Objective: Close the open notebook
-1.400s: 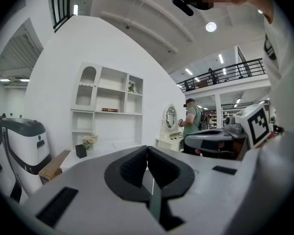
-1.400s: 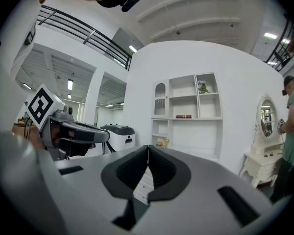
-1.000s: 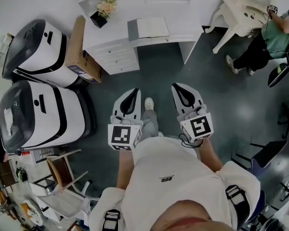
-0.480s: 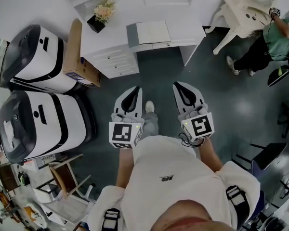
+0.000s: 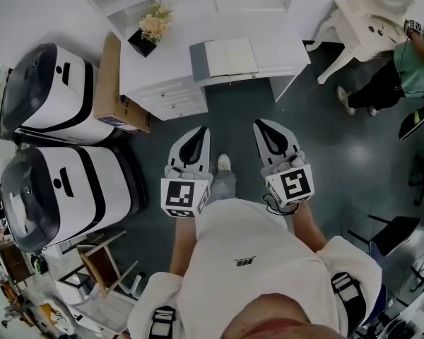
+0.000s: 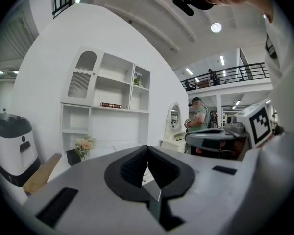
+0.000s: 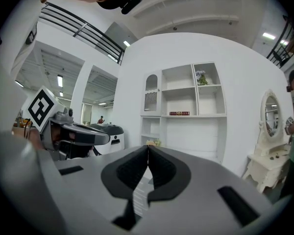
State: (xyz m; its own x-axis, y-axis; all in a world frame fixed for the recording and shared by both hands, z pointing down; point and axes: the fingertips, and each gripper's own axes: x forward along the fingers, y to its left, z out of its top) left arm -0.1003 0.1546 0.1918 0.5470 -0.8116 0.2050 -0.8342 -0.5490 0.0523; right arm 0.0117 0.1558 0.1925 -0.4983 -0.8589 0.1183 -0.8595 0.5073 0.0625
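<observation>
Open notebook (image 5: 230,57) lies flat on the white worktop (image 5: 286,48), pages up, near the front edge, so a cover should be easy to flip. I stand well short of the notebook. Left gripper (image 5: 199,131) and right gripper (image 5: 259,126) are held level, side by side, noses toward the notebook. Both have jaws pressed together, nothing between. Approach comes first, I judge.

White desk (image 5: 284,48) and open notebook (image 5: 231,56) slightly nearer.

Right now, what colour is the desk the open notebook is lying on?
White. The desk shows best in the head view, with the notebook lying on it.
</observation>
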